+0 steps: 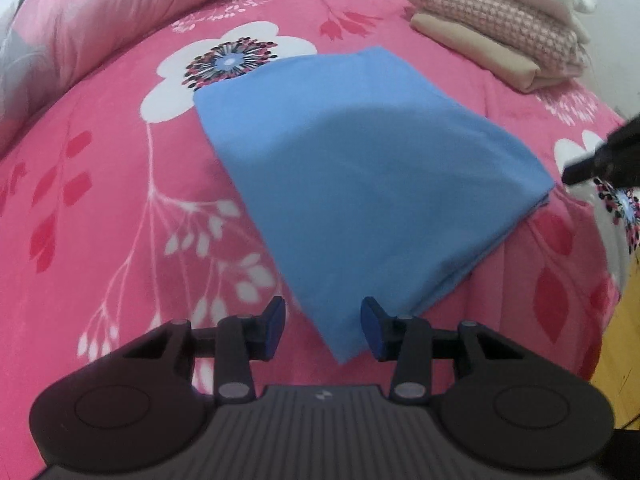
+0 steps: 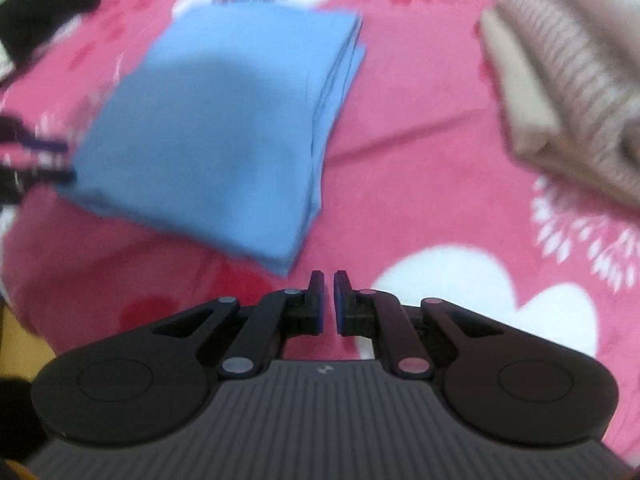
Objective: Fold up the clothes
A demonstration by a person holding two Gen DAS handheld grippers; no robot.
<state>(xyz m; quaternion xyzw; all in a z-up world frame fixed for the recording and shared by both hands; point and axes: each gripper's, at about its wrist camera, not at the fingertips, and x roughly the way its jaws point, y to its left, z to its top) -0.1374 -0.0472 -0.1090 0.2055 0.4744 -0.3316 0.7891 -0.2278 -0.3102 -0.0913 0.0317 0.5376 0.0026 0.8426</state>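
Where it lies folded on the pink floral bedspread (image 1: 120,200), the blue cloth (image 1: 360,168) sits near a stack of folded clothes (image 1: 500,28). The left claw (image 1: 323,330) stands part open, seemingly touching nothing; the right claw (image 2: 328,304) is nearly closed, empty.

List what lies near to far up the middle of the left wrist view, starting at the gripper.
left gripper → folded blue cloth → big white flower printed on the pink bedspread → rolled pink quilt at the far edge.
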